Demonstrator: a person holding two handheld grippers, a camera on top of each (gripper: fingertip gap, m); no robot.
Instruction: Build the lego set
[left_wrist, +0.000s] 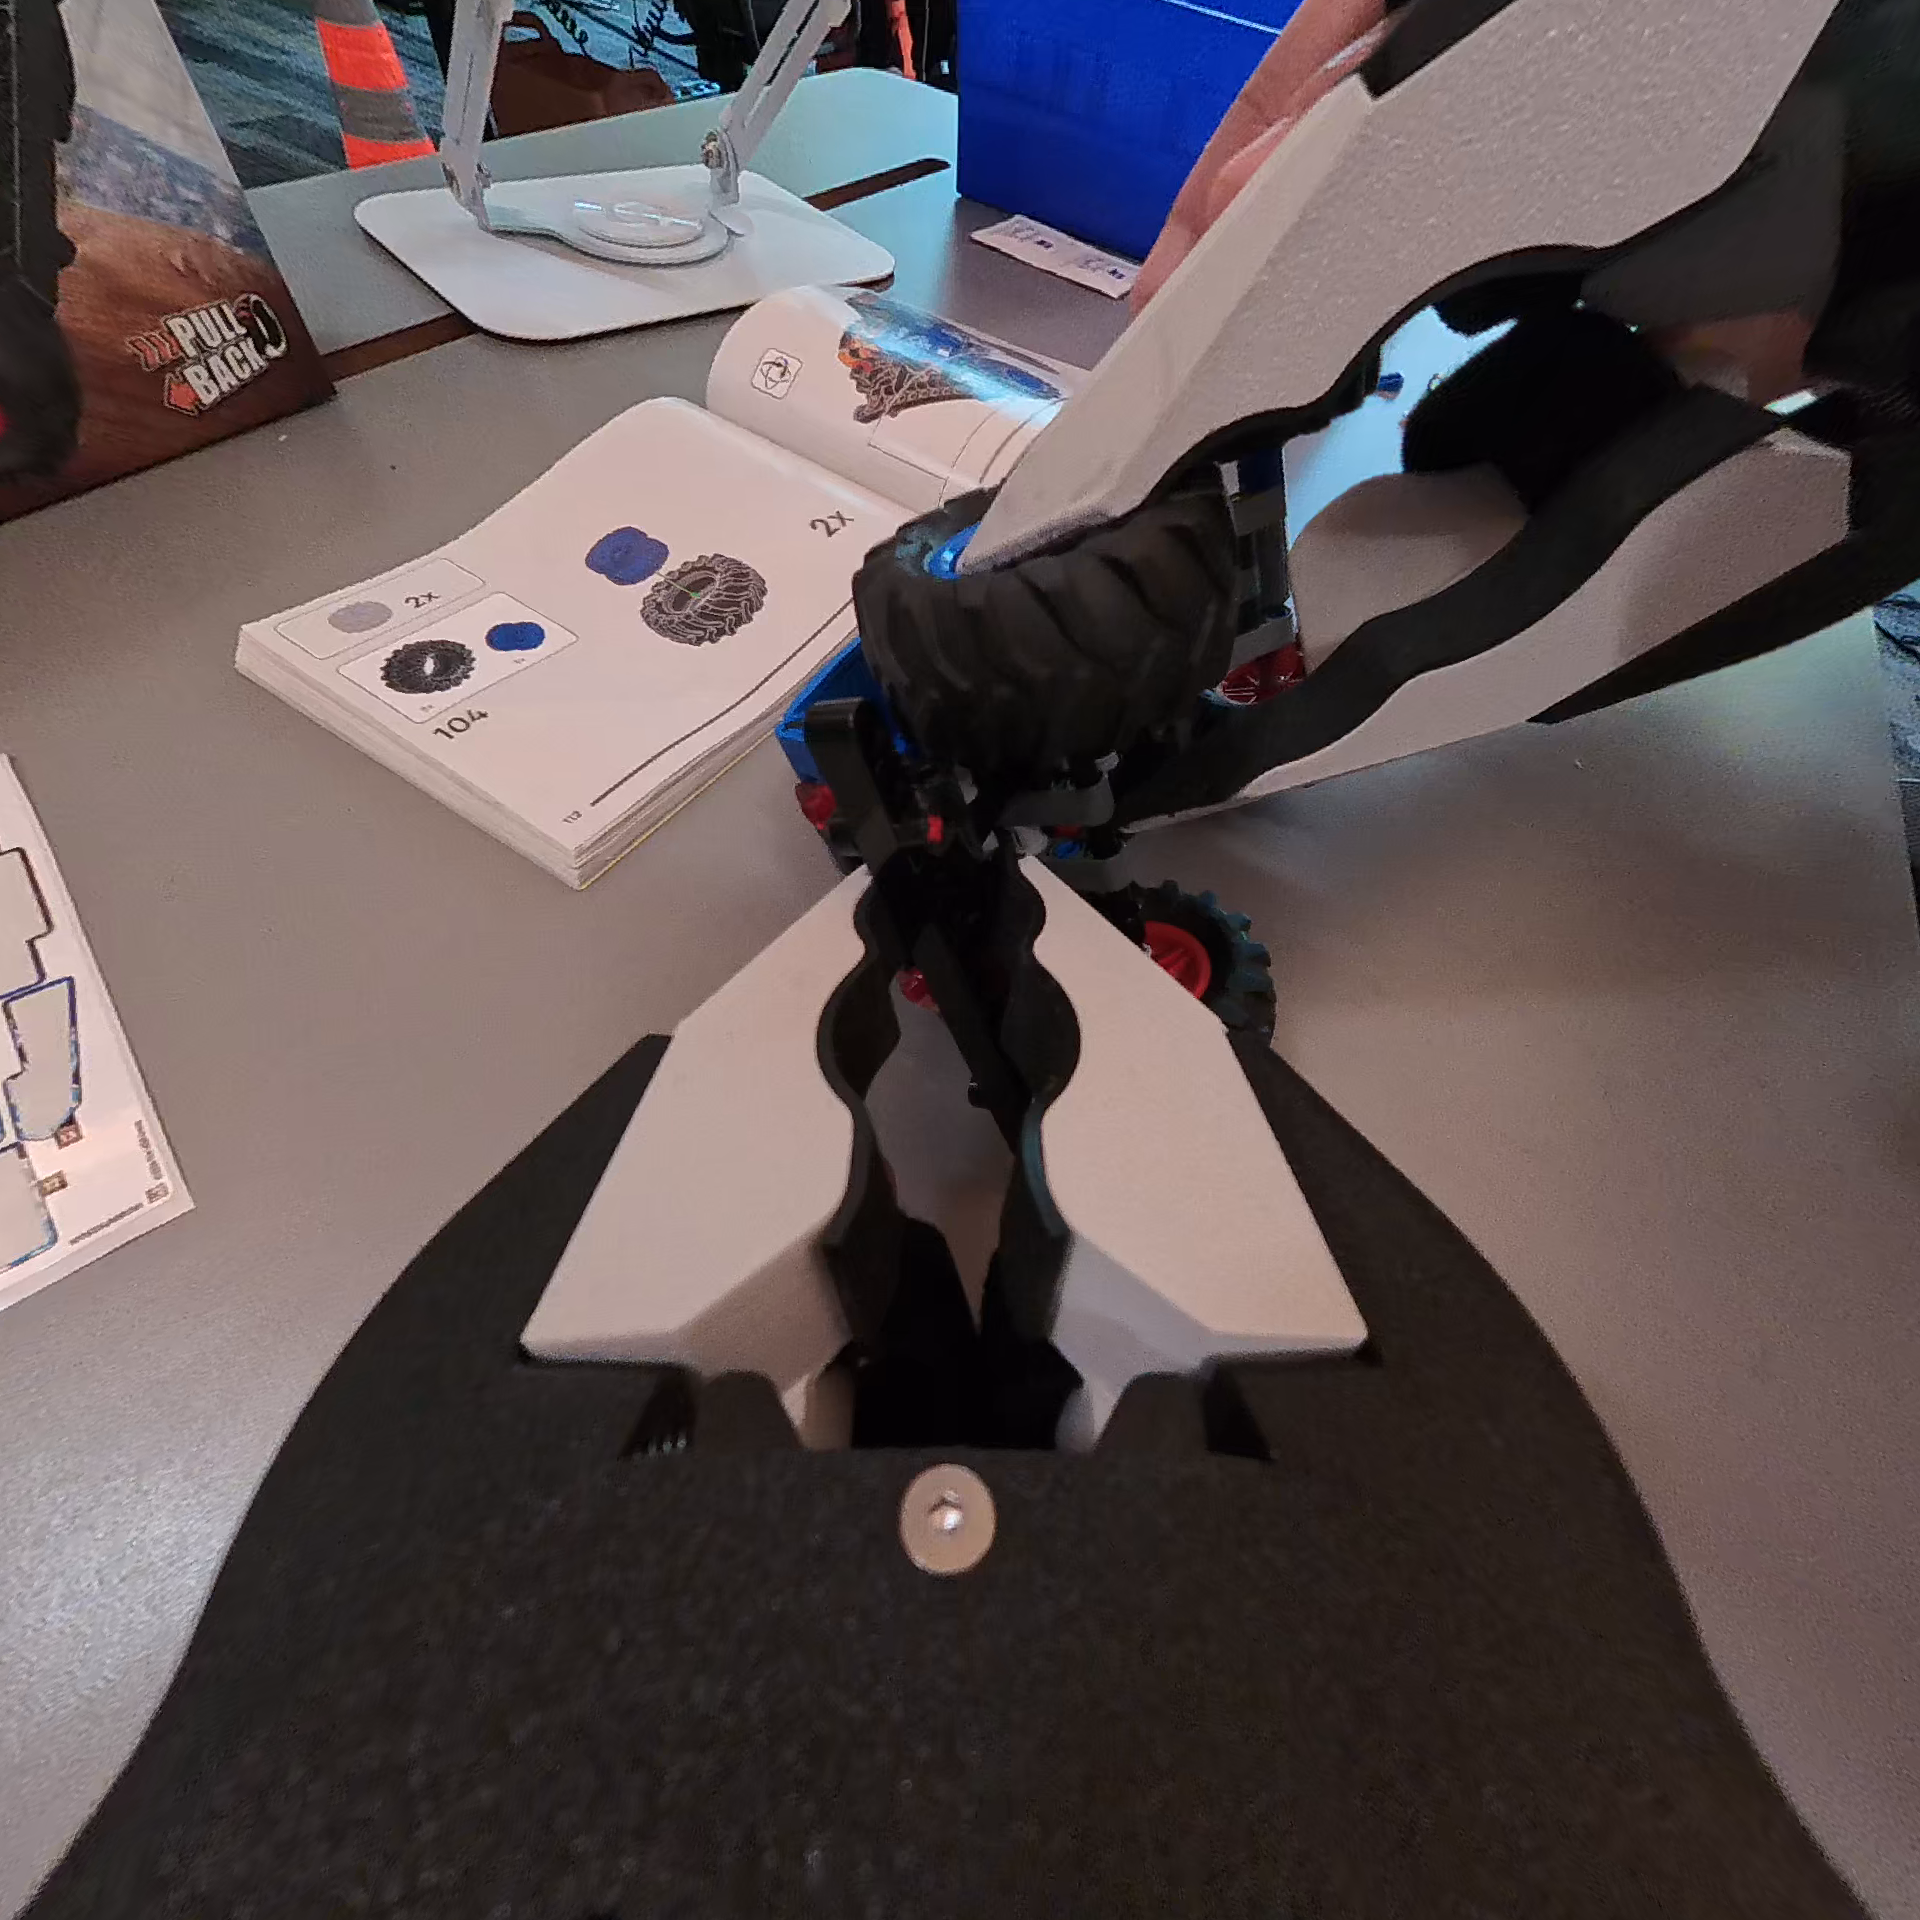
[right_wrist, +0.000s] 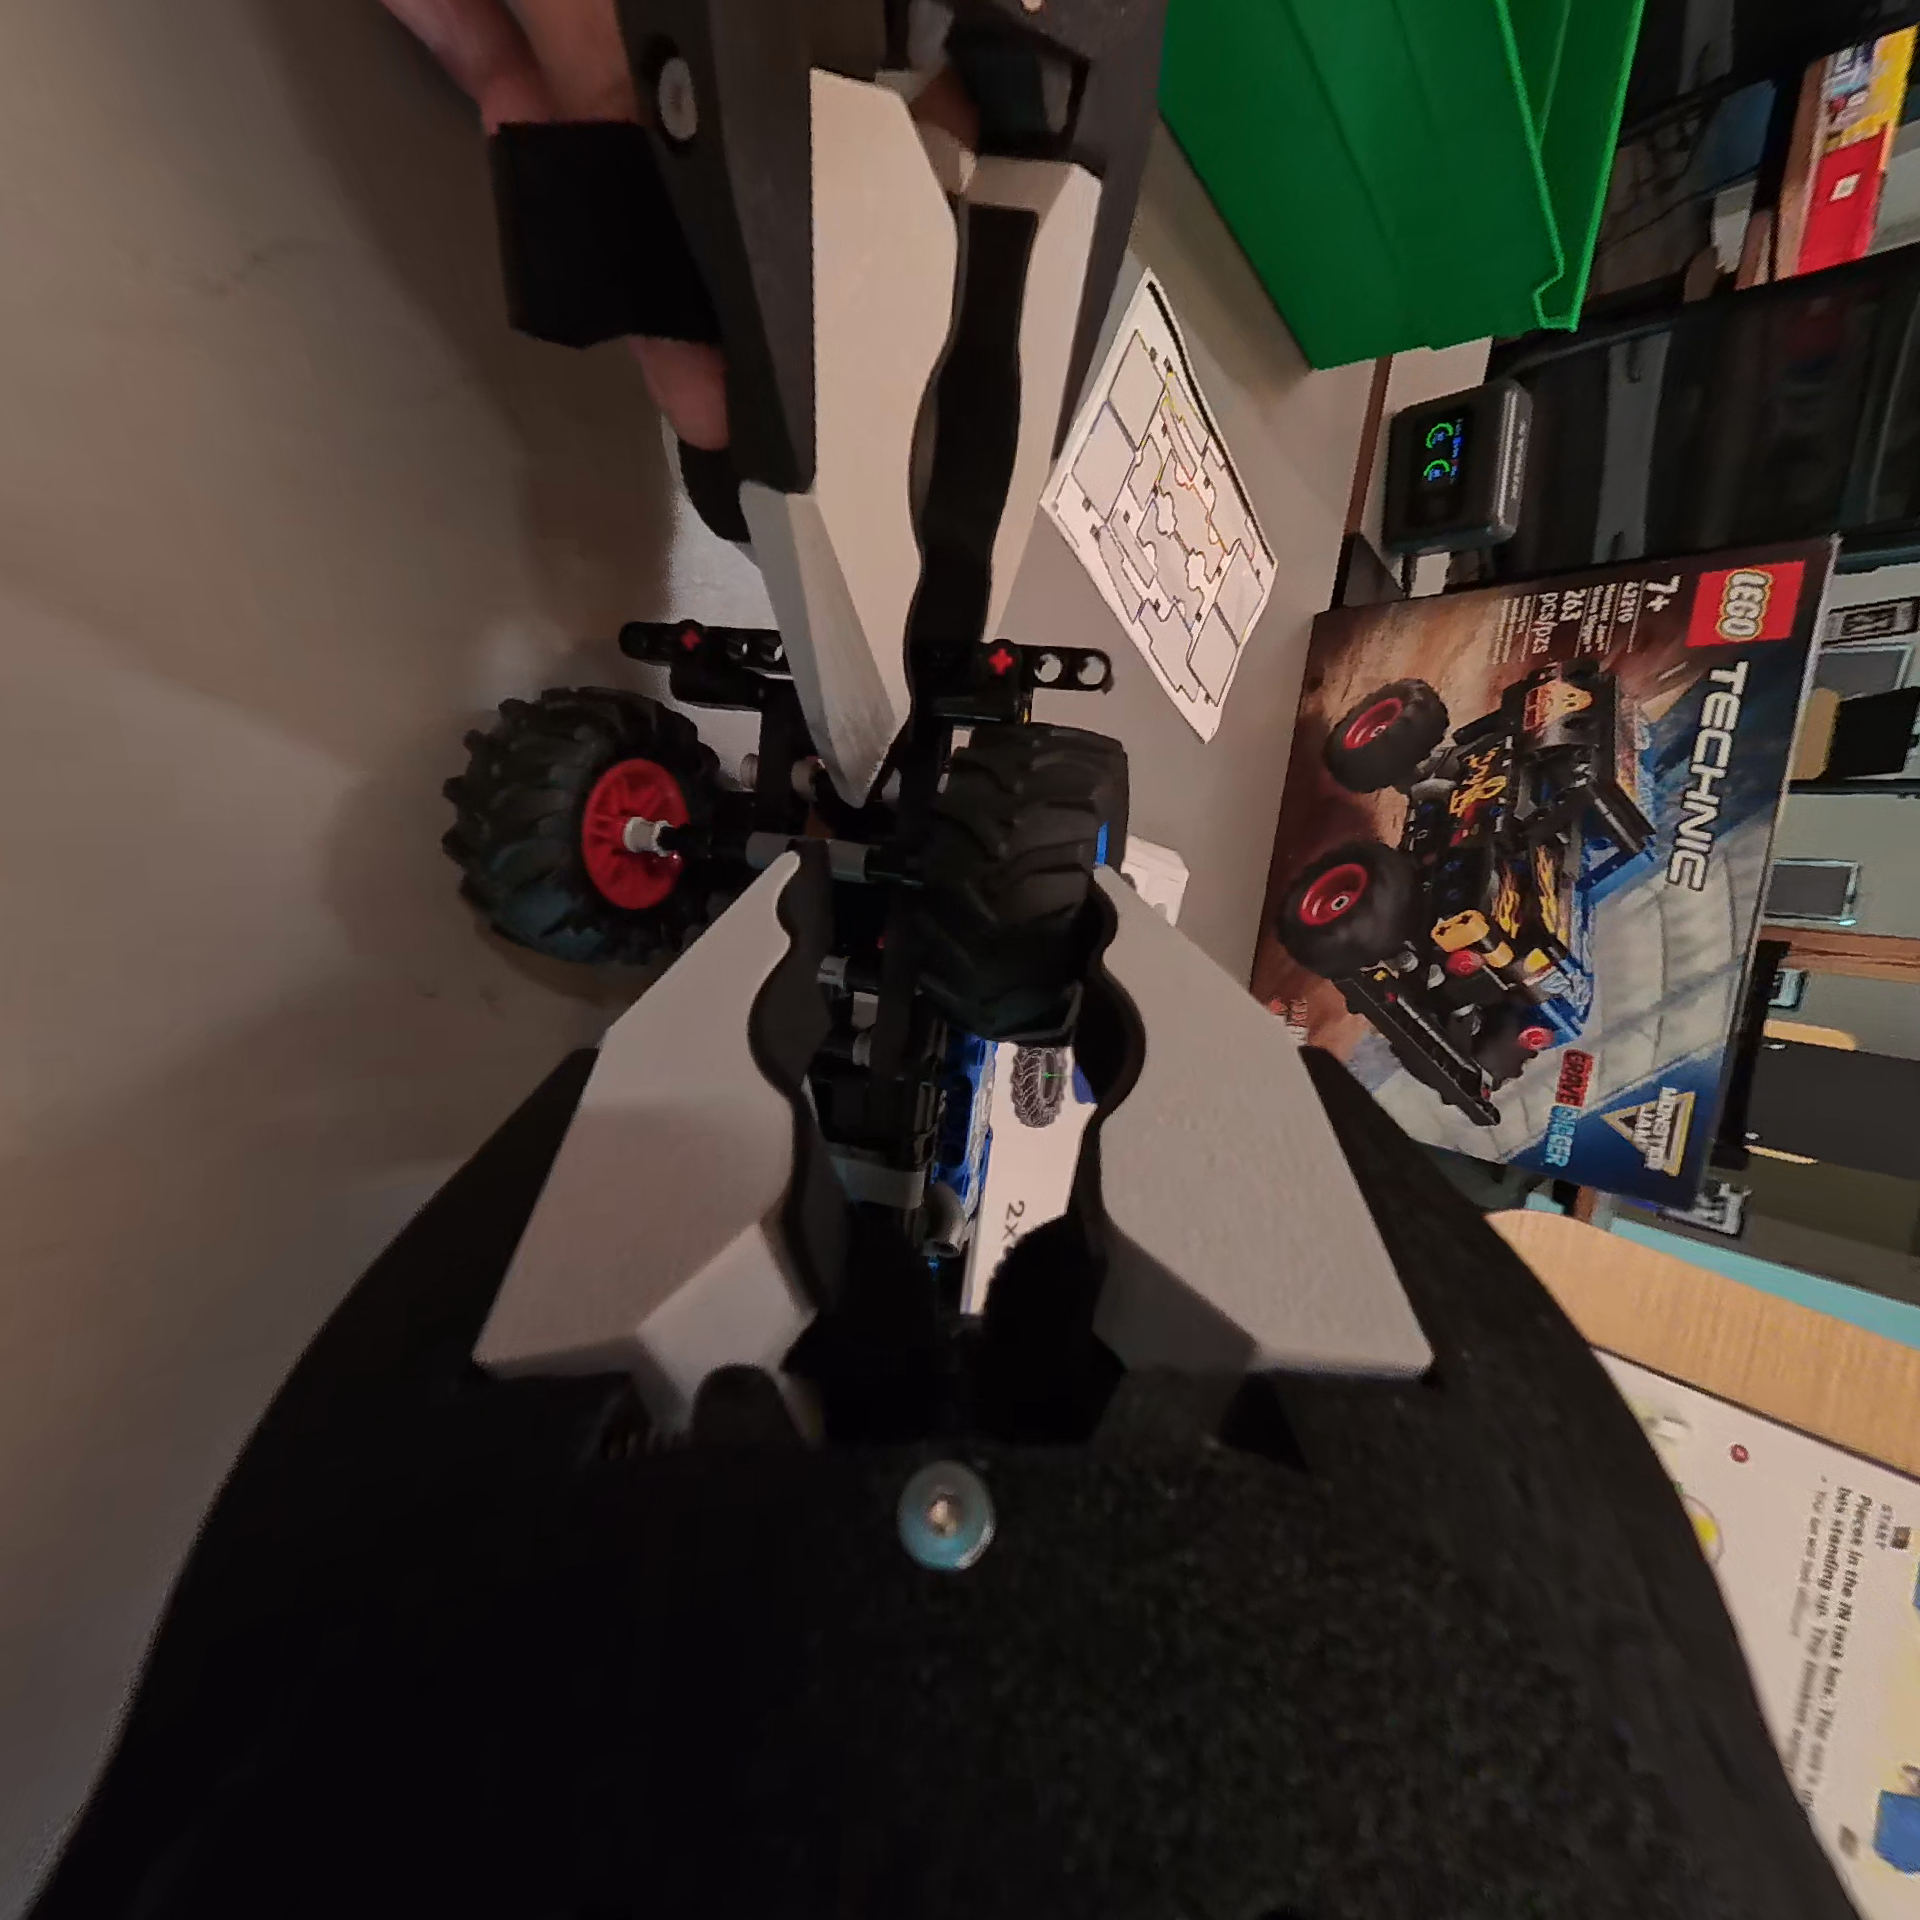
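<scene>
Left wrist view is showing the lego truck (left_wrist: 904, 769) tipped on the grey counter (left_wrist: 1455, 1039), the left tongs (left_wrist: 940, 883) pinching its black beam; the right tongs (left_wrist: 1049, 665) are gripping a black tyre (left_wrist: 1049, 634) with a blue hub, beside the open instruction booklet (left_wrist: 582, 644)

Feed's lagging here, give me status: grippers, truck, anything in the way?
Left gripper shut on truck frame. Right gripper shut on blue-hub tire, at the axle. Manual lies close behind.
</scene>
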